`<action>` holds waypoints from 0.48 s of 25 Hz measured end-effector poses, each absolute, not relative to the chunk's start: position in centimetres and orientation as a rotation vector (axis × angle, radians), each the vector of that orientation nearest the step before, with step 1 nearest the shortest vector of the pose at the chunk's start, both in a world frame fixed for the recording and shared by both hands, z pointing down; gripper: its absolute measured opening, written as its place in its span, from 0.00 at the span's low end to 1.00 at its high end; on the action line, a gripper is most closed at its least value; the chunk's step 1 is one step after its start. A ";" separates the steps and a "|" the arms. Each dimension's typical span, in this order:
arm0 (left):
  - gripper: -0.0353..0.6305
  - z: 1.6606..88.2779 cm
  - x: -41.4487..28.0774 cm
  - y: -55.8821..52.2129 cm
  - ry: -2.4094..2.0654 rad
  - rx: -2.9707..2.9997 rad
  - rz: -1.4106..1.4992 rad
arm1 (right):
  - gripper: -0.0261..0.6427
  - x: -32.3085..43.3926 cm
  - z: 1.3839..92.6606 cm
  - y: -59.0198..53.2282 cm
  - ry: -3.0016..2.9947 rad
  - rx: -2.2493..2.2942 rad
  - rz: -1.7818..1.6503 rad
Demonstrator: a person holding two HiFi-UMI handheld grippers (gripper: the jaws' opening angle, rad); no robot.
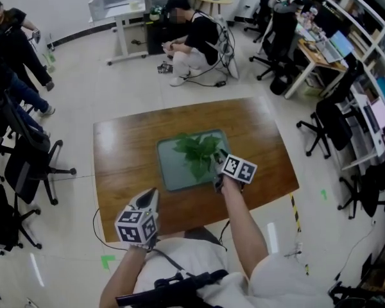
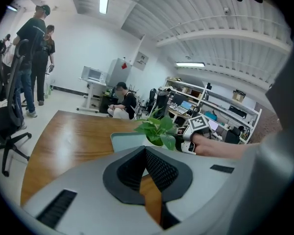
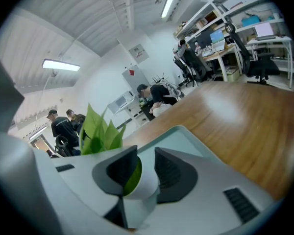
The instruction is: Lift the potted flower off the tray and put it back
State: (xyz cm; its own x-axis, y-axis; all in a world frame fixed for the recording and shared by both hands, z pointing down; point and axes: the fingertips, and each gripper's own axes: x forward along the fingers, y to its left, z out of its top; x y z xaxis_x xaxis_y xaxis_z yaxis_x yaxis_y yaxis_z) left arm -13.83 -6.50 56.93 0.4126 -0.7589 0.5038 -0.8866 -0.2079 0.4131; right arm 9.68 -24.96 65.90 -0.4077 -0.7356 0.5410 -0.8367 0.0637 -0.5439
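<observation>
The potted flower (image 1: 199,154) is a leafy green plant in a small white pot (image 3: 143,184), and it stands on the pale green tray (image 1: 170,172) in the middle of the wooden table (image 1: 122,146). My right gripper (image 1: 217,171) is at the plant's right side. In the right gripper view the pot sits between its jaws, which stand open with their pads (image 3: 171,173) not pressing it. My left gripper (image 1: 150,196) hovers at the table's near edge, apart from the tray, with its jaws shut on nothing. The left gripper view shows the plant (image 2: 159,130) and tray (image 2: 125,141) ahead.
A person sits on the floor (image 1: 191,40) beyond the table's far side. Other people and office chairs (image 1: 25,159) are on the left. More chairs (image 1: 333,124) and desks line the right wall. A white cart (image 1: 119,5) is at the back.
</observation>
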 end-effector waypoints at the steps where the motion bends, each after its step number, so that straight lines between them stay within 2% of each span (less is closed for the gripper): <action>1: 0.05 56.9 -13.4 -6.8 -1.372 2.029 0.254 | 0.24 10.4 64.7 -24.8 -2.214 1.663 1.252; 5: 0.05 56.6 -11.3 -8.1 -1.284 2.095 0.267 | 0.24 13.0 59.6 -22.7 -2.280 1.725 1.096; 6: 0.05 56.6 -10.8 -8.4 -1.263 2.109 0.266 | 0.18 13.4 58.5 -21.9 -2.294 1.727 1.041; 12: 0.05 55.9 -8.0 -9.3 -1.174 2.190 0.278 | 0.09 14.6 54.5 -17.0 -2.326 1.742 0.889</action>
